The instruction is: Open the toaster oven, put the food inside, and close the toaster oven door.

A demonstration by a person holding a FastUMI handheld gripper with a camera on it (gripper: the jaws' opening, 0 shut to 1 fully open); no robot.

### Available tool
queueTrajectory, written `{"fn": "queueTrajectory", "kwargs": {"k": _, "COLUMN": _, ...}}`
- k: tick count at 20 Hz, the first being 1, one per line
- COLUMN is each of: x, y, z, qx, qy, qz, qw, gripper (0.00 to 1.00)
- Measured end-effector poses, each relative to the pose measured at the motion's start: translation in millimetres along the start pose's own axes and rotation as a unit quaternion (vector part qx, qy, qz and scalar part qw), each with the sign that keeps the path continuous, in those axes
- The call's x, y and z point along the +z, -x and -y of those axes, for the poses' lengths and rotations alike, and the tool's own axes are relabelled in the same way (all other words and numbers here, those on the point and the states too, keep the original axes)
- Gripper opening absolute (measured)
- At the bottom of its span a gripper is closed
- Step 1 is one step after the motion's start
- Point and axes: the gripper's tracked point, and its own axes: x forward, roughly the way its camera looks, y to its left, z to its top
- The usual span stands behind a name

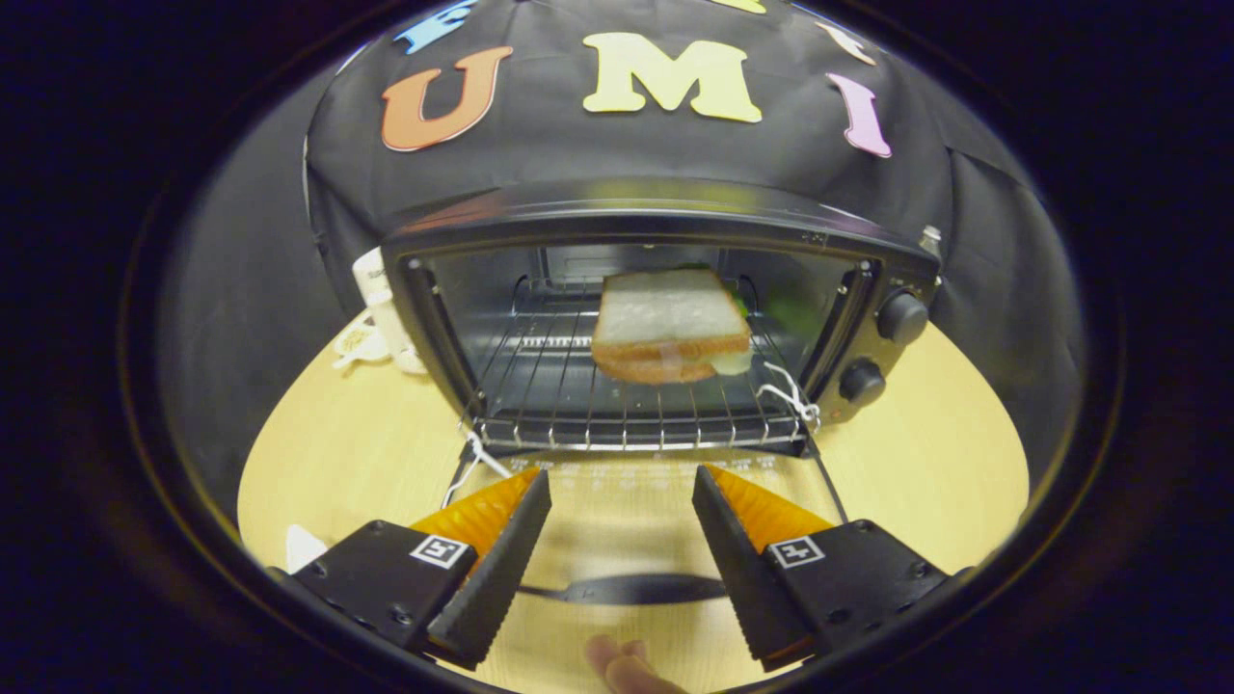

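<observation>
One sandwich inside open toaster oven; gripper agape, empty.

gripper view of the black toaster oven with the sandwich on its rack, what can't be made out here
- Green item behind the white-bread sandwich in the black toaster oven: partly hidden by the sandwich, too dim to identify.
- Dark door handle on the lowered glass door: motion-blurred; its ends hidden behind the open gripper fingers.
- White object left of the oven: hidden by the oven's side.
- Two black knobs: markings too small.
</observation>
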Motion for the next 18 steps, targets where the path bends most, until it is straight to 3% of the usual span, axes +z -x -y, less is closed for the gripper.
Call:
{"fn": "queueTrajectory", "kwargs": {"k": 7, "x": -41, "y": 51, "z": 1, "qx": -0.026, "qy": 0.019, "qz": -0.006, "qw": 0.999, "gripper": 0.98}}
{"fn": "queueTrajectory", "kwargs": {"k": 18, "x": -105, "y": 26, "z": 20, "qx": -0.037, "qy": -0.006, "qz": -0.109, "qw": 0.993, "gripper": 0.98}}
